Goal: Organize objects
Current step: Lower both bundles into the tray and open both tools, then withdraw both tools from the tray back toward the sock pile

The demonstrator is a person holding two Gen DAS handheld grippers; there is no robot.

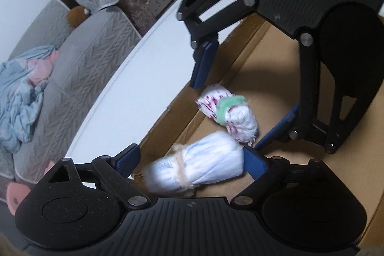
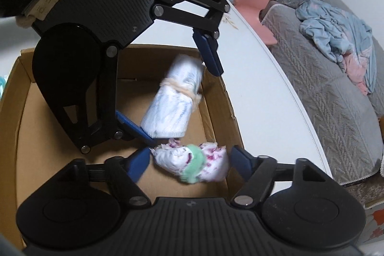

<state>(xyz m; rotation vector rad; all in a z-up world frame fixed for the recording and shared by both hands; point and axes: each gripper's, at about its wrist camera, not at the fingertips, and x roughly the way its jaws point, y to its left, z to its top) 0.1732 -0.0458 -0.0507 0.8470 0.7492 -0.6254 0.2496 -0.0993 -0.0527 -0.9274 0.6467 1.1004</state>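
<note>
You can see a grey sofa (image 1: 79, 68) beside the white desk (image 1: 124, 88). Blue and pink clothes (image 2: 340, 35) lie on it. A pink stool (image 2: 256, 4) stands near it.

Two banded cloth rolls (image 1: 199, 164) (image 1: 228, 112) side by side in cardboard box (image 1: 276, 73)

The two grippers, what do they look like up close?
Both match. The left gripper and right gripper have a matte black ribbed body, two round black side discs, black linkage arms with silver pivot pins, and flat blue finger pads. A beige fabric strap with lettering wraps the left one's body.
</note>
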